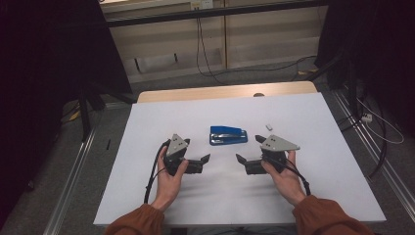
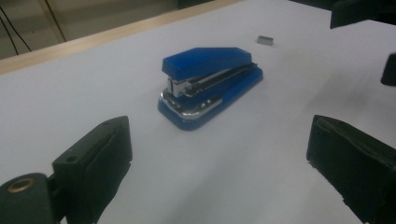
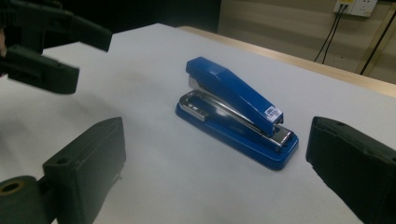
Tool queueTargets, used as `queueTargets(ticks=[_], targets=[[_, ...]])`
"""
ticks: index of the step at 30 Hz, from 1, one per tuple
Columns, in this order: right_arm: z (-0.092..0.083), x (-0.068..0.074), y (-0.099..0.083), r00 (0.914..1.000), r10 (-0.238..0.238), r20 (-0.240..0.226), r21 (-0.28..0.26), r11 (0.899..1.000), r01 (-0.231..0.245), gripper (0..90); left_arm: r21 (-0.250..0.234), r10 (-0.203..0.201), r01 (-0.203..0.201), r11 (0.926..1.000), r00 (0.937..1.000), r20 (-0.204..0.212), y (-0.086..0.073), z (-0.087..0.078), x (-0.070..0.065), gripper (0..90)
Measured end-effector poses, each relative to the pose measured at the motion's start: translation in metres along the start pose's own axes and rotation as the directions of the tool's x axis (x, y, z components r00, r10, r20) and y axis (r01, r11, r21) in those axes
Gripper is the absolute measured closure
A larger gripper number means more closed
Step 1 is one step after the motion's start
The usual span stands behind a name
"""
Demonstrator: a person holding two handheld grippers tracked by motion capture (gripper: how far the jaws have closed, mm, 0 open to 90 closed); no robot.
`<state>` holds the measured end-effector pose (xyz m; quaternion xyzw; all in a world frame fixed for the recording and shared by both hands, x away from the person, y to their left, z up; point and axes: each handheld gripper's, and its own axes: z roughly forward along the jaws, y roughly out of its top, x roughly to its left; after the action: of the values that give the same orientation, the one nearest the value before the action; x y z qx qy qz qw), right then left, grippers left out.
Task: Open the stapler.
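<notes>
A blue stapler (image 1: 228, 135) lies shut on the white table (image 1: 313, 191), its length running left to right. My left gripper (image 1: 197, 151) is held just short of it on the near left, open and empty. My right gripper (image 1: 248, 149) mirrors it on the near right, also open and empty. In the left gripper view the stapler (image 2: 210, 84) lies ahead between the wide-apart jaws of the left gripper (image 2: 219, 140). In the right gripper view the stapler (image 3: 236, 109) sits just beyond the right gripper (image 3: 217, 144). The jaws at that view's top left belong to the left gripper (image 3: 46, 46).
A small strip of staples (image 1: 268, 127) lies on the table right of the stapler, also seen far off as the staple strip (image 2: 265, 40). A wooden edge (image 1: 225, 92) borders the table's far side. Cables (image 1: 205, 63) and dark stands (image 1: 85, 107) stand on the floor beyond.
</notes>
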<state>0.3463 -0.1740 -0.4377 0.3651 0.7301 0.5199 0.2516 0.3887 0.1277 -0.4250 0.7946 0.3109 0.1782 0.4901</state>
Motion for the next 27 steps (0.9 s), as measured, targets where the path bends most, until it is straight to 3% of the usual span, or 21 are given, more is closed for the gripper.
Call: queueTargets(ticks=[2,4,5,8,19,27], targets=[[0.005,0.001,-0.001,0.9997,-0.015,-0.019,0.039,0.999,0.016,5.1,0.002,-0.009,0.009,1.0,1.0,0.0,0.001,0.002,0.002,6.6],[0.007,0.001,0.0,0.9999,-0.01,-0.012,0.044,0.999,0.01,5.1,0.008,0.002,-0.002,1.0,1.0,-0.005,0.002,0.007,0.004,6.6],[0.011,0.0,0.0,1.0,-0.001,0.0,0.05,0.999,0.001,5.6,0.014,0.028,-0.028,0.9995,0.9995,-0.014,0.003,0.011,0.005,6.6],[0.014,-0.001,0.002,0.9999,0.001,0.01,0.046,0.999,-0.002,6.6,0.001,0.023,-0.023,0.9997,0.9997,-0.013,0.006,0.015,0.005,6.4],[0.029,-0.001,0.011,0.9994,-0.005,-0.034,0.032,0.999,0.006,8.0,0.009,0.043,-0.043,0.999,0.9986,-0.029,0.01,0.039,0.007,5.5],[0.041,-0.009,0.015,0.9999,0.0,-0.013,0.018,1.0,0.0,13.5,-0.007,0.034,-0.035,0.9994,0.9985,-0.043,0.019,0.044,0.015,5.5]])
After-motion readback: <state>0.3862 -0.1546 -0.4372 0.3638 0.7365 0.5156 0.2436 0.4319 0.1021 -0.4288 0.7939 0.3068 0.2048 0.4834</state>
